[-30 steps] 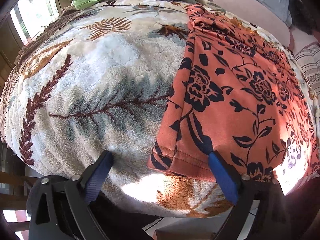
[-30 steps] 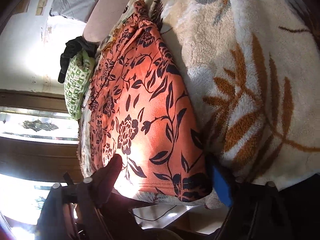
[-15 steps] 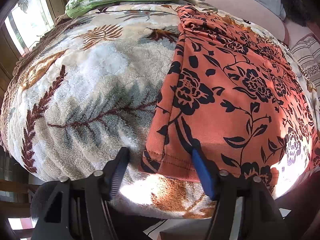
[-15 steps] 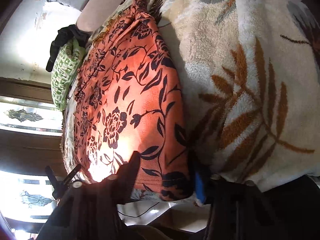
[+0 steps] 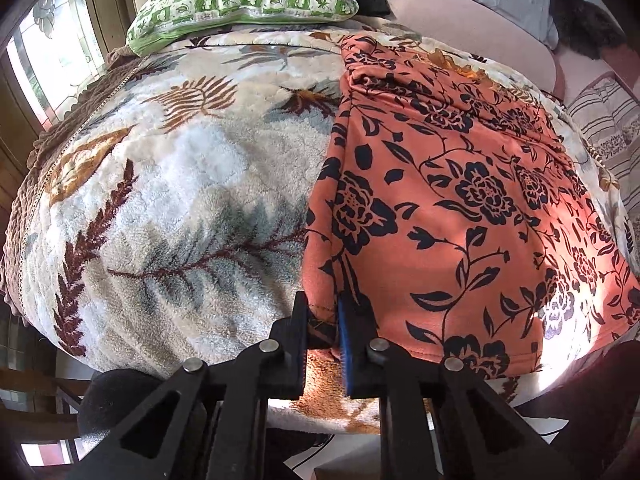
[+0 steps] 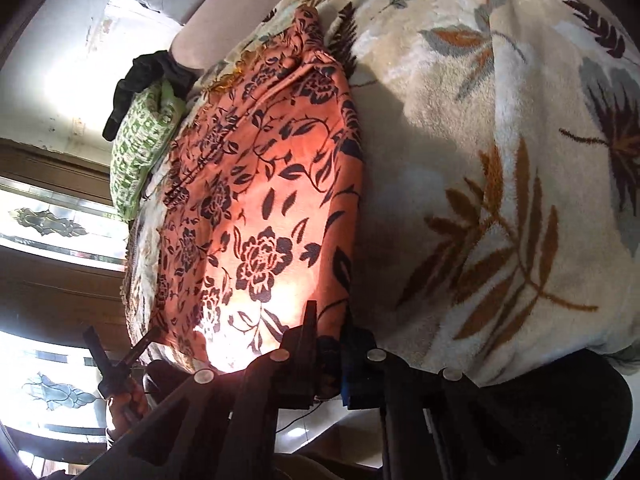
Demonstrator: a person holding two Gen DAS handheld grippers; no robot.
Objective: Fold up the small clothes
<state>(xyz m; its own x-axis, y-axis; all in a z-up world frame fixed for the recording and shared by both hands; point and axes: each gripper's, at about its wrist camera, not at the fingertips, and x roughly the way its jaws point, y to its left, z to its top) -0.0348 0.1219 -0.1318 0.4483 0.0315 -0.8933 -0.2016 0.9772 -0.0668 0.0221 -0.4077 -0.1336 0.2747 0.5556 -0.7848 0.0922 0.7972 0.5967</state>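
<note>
Left wrist: left claw (image 5: 324,312) closing, clamped on near left hem corner of orange floral garment (image 5: 460,200), spread flat on leaf-print blanket (image 5: 180,184). Green checked pillow (image 5: 244,0) at far end.

Right wrist: right claw (image 6: 326,330) pinched tight on garment's near right corner; left claw (image 6: 120,356) visible at the other corner.
</note>
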